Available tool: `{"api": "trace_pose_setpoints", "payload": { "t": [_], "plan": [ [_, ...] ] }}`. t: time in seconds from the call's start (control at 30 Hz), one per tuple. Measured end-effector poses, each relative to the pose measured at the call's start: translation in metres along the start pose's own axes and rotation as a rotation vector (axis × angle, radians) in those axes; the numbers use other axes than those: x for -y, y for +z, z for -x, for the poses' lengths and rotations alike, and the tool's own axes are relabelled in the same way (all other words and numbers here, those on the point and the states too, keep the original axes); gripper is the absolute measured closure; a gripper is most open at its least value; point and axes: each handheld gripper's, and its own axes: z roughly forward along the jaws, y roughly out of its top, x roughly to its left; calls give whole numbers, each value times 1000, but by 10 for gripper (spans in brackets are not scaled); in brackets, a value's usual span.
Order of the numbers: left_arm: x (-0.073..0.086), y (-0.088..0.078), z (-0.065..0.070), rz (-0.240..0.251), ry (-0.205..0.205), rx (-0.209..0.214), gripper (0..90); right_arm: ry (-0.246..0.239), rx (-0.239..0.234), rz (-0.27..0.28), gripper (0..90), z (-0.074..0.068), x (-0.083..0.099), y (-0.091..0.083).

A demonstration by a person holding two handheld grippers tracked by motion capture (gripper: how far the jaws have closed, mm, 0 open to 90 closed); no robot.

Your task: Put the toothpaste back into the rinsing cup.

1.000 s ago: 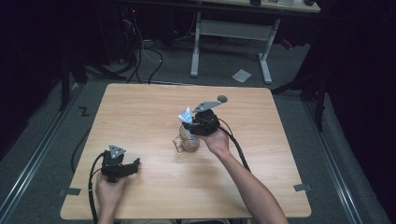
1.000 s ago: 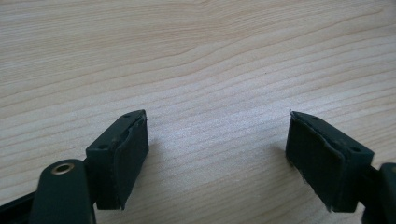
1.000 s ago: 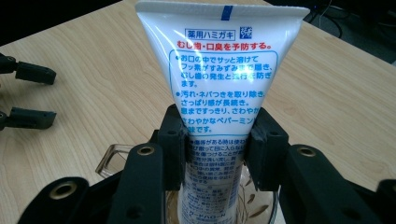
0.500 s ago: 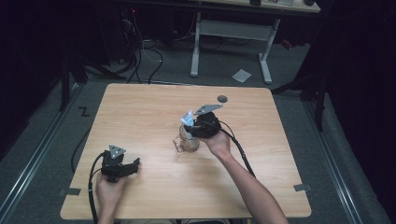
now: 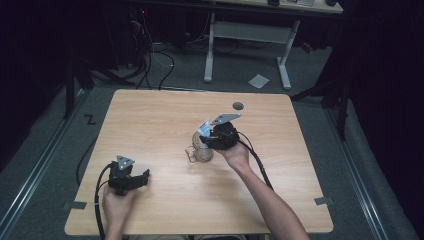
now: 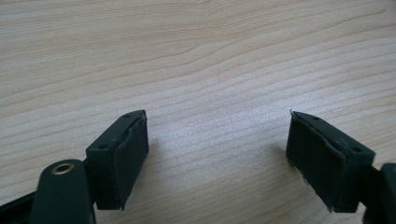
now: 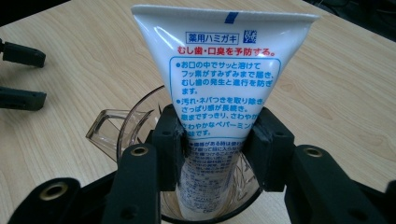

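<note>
Tube [image 7: 224, 79] stands upright in clear cup [image 7: 140, 126] near worktop [image 5: 150, 115] centre. R gripper [image 7: 217, 140] jaws just been easing apart, pads still touching tube sides. L gripper [image 6: 217, 154] wide apart, nothing between, near front-left corner.

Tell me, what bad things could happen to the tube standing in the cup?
The right tool has just been opening, with the tube between its pads.

1. The tube stands tall, well above the cup rim, so it may lean over once free.
2. The clear cup looks light; a falling tube or a bump from the tool could tip it onto the table.
3. If a pad sticks to the tube, pulling away might drag it out.
</note>
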Motion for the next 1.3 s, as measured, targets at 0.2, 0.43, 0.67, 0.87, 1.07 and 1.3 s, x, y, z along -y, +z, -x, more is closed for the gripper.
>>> {"api": "trace_pose_setpoints", "payload": {
  "t": [0.2, 0.43, 0.67, 0.87, 1.07, 1.3],
  "plan": [
    [0, 0, 0, 0, 0, 0, 214, -8, 13, 7, 584, -2, 3, -3],
    [0, 0, 0, 0, 0, 1, 214, -2, 9, 17, 580, -2, 7, -7],
    [0, 0, 0, 0, 0, 1, 214, -1, 8, 28, 561, -3, 9, -8],
    [0, 0, 0, -1, 0, 0, 213, -8, 3, 54, 500, -4, 11, -13],
    [0, 0, 0, 0, -1, 0, 213, -12, 12, 57, 474, -6, 12, -15],
    [0, 0, 0, 1, -2, 0, 214, -5, 16, 62, 468, -8, 14, -17]
  ]
}}
